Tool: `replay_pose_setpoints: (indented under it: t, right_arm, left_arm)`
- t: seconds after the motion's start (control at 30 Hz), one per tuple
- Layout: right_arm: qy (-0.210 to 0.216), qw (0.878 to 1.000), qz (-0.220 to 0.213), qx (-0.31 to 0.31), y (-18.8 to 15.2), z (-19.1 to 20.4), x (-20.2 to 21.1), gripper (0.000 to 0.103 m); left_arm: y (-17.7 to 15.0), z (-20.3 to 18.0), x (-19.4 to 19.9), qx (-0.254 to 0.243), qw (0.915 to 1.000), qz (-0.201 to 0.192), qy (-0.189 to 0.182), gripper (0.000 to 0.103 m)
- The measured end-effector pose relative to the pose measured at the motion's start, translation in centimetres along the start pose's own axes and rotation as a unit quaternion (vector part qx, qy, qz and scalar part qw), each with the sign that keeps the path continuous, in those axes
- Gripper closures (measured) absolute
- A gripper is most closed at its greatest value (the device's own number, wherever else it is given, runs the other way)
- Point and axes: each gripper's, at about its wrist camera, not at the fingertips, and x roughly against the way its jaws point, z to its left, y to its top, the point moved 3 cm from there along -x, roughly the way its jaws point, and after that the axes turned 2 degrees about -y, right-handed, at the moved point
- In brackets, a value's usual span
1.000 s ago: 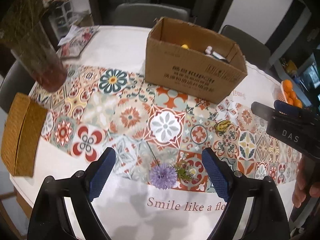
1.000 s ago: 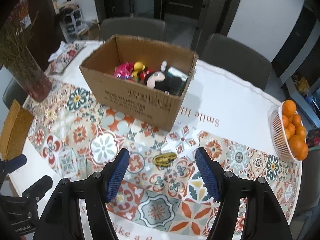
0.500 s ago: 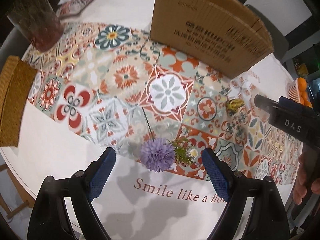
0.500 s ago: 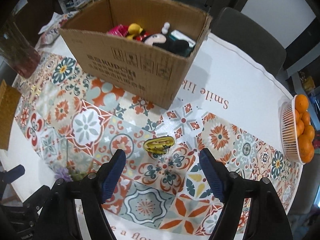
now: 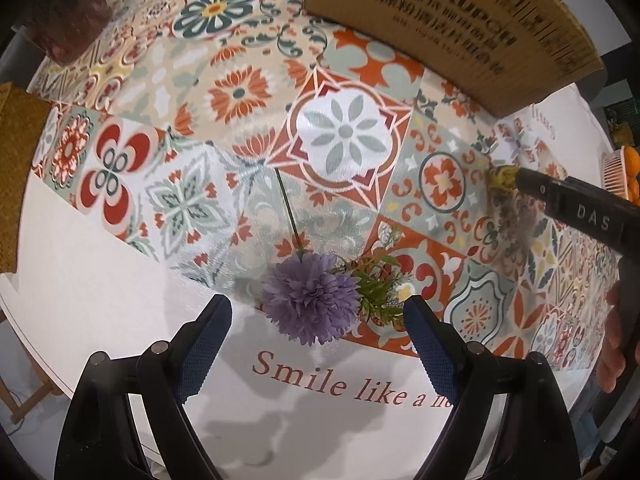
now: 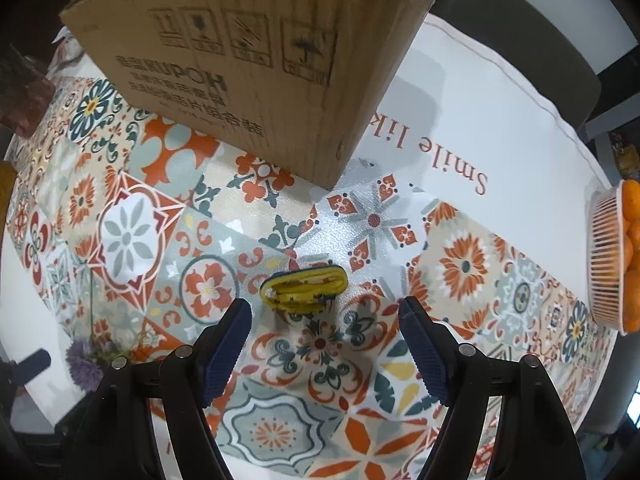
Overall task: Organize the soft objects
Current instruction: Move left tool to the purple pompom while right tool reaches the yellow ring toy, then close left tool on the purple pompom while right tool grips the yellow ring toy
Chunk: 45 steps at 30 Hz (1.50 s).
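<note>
My left gripper [image 5: 316, 322] hangs spread wide around the purple flower [image 5: 310, 298], whose bloom lies on the table between the pads, stem running straight away toward the cardboard box [image 5: 452, 28]. My right gripper [image 6: 324, 320], equally agape, faces the yellow coil [image 6: 304, 286], which lies crosswise just ahead.

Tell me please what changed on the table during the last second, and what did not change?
Both grippers came down and forward. The left gripper closed in on the purple flower, now just ahead of its open fingers. The right gripper approached the yellow item, also open. Nothing was taken hold of or let go. The flower, the yellow item, the cardboard box and the orange basket stayed in place.
</note>
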Motion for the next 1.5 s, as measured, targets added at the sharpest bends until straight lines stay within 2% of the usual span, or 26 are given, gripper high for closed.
replay_pose_setpoints:
  t: [0.17,0.43,0.73,0.83,0.87,0.9,1.07,1.1,1.13,1.5]
  right_arm:
    - [0.014,1.0,0.016,0.002,0.8,0.2,-1.9,0.026]
    - [0.026,0.999,0.026,0.003,1.9,1.0,-3.7,0.026]
    - [0.027,0.999,0.022,-0.003,2.2,1.1,-4.7,0.026]
    - [0.032,0.999,0.02,-0.008,1.9,1.3,-4.9,0.031]
    - [0.033,0.999,0.02,-0.011,1.8,1.3,-5.1,0.036]
    - [0.032,0.999,0.02,-0.012,1.5,1.1,-5.0,0.042]
    - [0.041,0.999,0.009,-0.018,0.6,1.2,-5.0,0.049]
    - [0.043,0.999,0.008,-0.02,0.5,1.2,-5.0,0.055]
    - [0.046,0.999,0.007,-0.023,0.3,1.2,-4.9,0.057]
    - [0.058,0.996,-0.052,-0.049,-3.9,1.7,-1.2,0.057]
  left_arm:
    - [0.0,0.1,-1.3,0.006,0.9998,0.018,-0.003,0.016]
    - [0.4,0.8,-3.0,0.02,0.9987,0.042,-0.023,0.03]
    - [0.3,1.1,-4.3,0.021,0.998,0.049,-0.034,0.039]
    - [0.3,0.9,-4.6,0.02,0.9978,0.048,-0.04,0.041]
    - [0.4,1.0,-4.6,0.02,0.9977,0.048,-0.043,0.042]
    - [0.4,1.0,-4.6,0.018,0.9977,0.047,-0.046,0.045]
    - [0.3,1.1,-4.5,0.006,0.9979,0.037,-0.053,0.053]
    - [0.2,1.0,-4.5,0.003,0.9979,0.035,-0.054,0.054]
    - [0.1,1.0,-4.4,0.001,0.998,0.032,-0.055,0.055]
    - [-0.2,1.2,-2.9,-0.043,0.9968,-0.024,-0.063,0.071]
